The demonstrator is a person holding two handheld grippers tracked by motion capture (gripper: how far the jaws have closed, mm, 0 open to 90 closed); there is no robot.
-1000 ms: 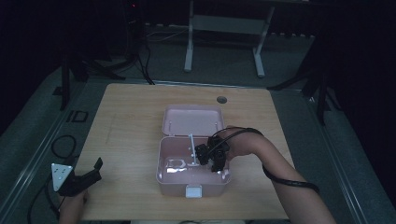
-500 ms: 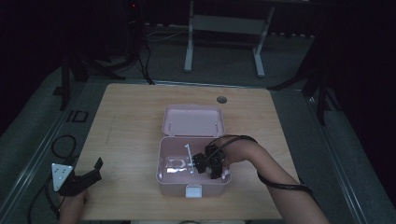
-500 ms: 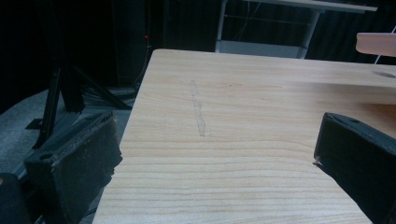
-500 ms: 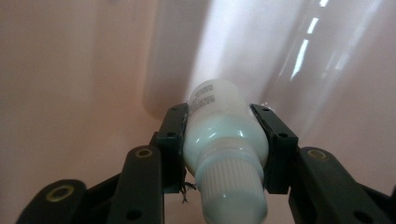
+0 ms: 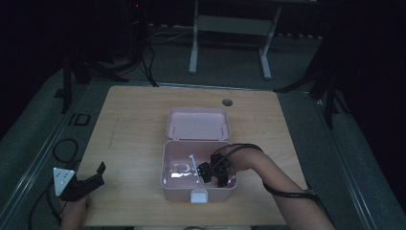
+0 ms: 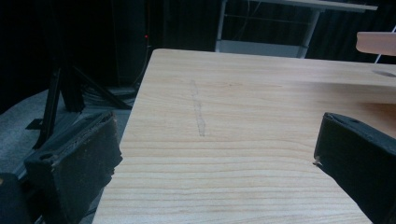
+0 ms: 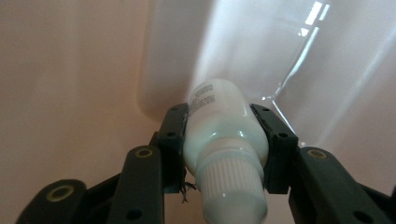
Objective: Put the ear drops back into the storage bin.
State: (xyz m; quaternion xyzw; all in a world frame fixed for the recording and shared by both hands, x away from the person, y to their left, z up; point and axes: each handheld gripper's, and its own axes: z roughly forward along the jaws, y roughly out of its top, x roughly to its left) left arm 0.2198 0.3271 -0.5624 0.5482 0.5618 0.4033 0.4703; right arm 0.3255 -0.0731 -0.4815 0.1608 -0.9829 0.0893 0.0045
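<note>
Right tongs (image 5: 214, 174) lowered a small white bottle (image 7: 224, 140) into the open pink box (image 5: 178, 191) near the front edge of the table (image 5: 134, 129).

The right tongs were clamped on the bottle's body, one pad on each side, with the ribbed cap toward the camera and the bottle's base aimed at the pale box floor; its long axis ran along the tongs, tilted a little to the left in the right gripper view. The smooth, rounded bottle could slip or swivel between the pads if its base struck the floor or the clear divider (image 5: 193, 163) before release (the wall stood close beside it). The left tongs (image 5: 93, 178) rested open and empty at the table's front left corner, well apart from the box.
</note>
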